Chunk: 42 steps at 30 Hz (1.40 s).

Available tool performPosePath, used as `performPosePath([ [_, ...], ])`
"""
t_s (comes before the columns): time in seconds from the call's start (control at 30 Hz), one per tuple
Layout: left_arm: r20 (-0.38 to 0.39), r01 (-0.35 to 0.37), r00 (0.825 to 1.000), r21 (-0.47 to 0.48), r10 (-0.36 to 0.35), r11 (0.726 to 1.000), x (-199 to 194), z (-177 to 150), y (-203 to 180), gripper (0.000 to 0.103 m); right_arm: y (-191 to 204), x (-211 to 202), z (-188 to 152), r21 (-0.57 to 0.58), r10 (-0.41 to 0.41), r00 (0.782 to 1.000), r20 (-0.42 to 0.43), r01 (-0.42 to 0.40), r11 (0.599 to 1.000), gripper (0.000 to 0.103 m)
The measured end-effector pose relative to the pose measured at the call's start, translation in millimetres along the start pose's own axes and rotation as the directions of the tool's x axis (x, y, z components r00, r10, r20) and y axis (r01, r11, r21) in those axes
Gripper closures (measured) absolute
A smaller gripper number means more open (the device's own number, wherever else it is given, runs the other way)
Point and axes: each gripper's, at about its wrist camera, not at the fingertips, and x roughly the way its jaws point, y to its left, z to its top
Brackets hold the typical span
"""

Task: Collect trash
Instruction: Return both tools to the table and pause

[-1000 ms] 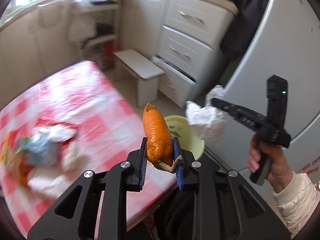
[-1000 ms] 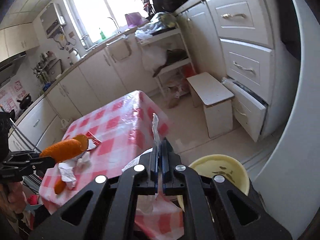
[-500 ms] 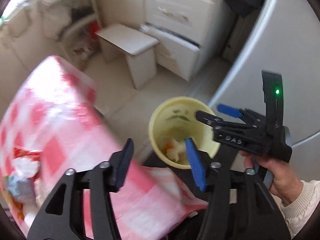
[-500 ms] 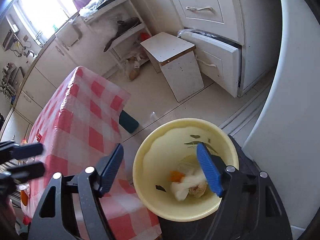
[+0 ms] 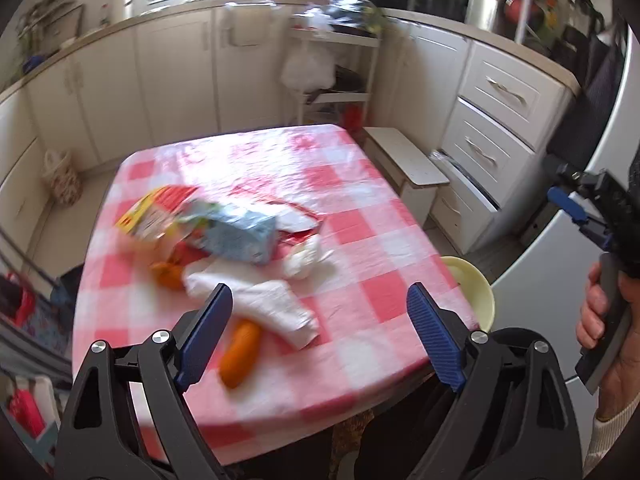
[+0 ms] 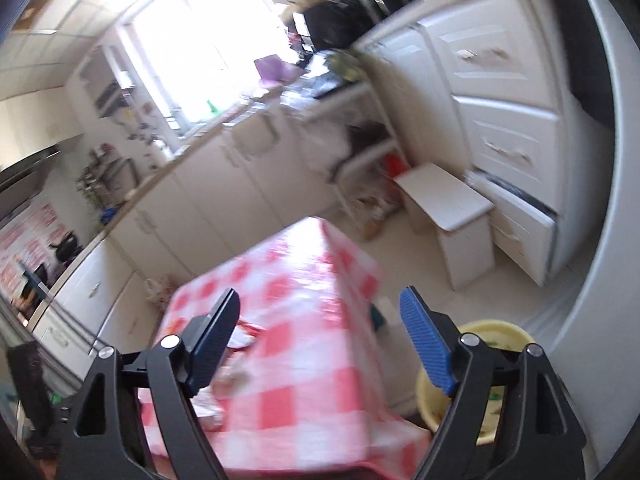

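Observation:
My left gripper [image 5: 320, 336] is open and empty above the near edge of the red-checked table [image 5: 360, 216]. On the table lie an orange carrot piece [image 5: 240, 354], white crumpled tissues [image 5: 276, 306], a blue carton [image 5: 236, 234], a yellow-red wrapper [image 5: 156, 214] and a second orange scrap [image 5: 168, 274]. The yellow bin [image 5: 474, 294] stands on the floor at the table's right edge; it also shows in the right wrist view [image 6: 492, 364]. My right gripper [image 6: 320, 340] is open and empty beside the table, seen from the left wrist view [image 5: 576, 208] at the far right.
A white step stool [image 5: 404, 160] and white drawers [image 5: 500, 128] stand beyond the table on the right. The fridge door [image 5: 616, 128] is at the far right. Kitchen cabinets [image 5: 160, 72] line the back wall. Bags [image 5: 24, 308] sit on the floor at left.
Both grippers dropped their loads, the carrot piece and the crumpled tissue, into the yellow bin, opened, and swung up and back toward the table.

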Motion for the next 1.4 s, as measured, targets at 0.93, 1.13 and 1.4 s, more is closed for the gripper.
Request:
performPosePath([
  [0.93, -0.003, -0.051, 0.999, -0.205, 0.052, 0.977, -35, -65, 96, 0.017, 119, 63, -112, -0.292, 0.052, 0.983, -0.174, -0.102, 0.951, 0.016],
  [1.13, 0.007, -0.055, 0.998, -0.205, 0.057, 0.977, -41, -64, 95, 0.017, 119, 63, -112, -0.288, 0.048, 0.984, -0.171, -0.097, 0.953, 0.016],
  [1.4, 0.008, -0.059, 0.998, -0.214, 0.062, 0.975, -45, -65, 100, 0.017, 118, 63, -112, -0.288, 0.048, 0.984, -0.171, -0.096, 0.953, 0.015],
])
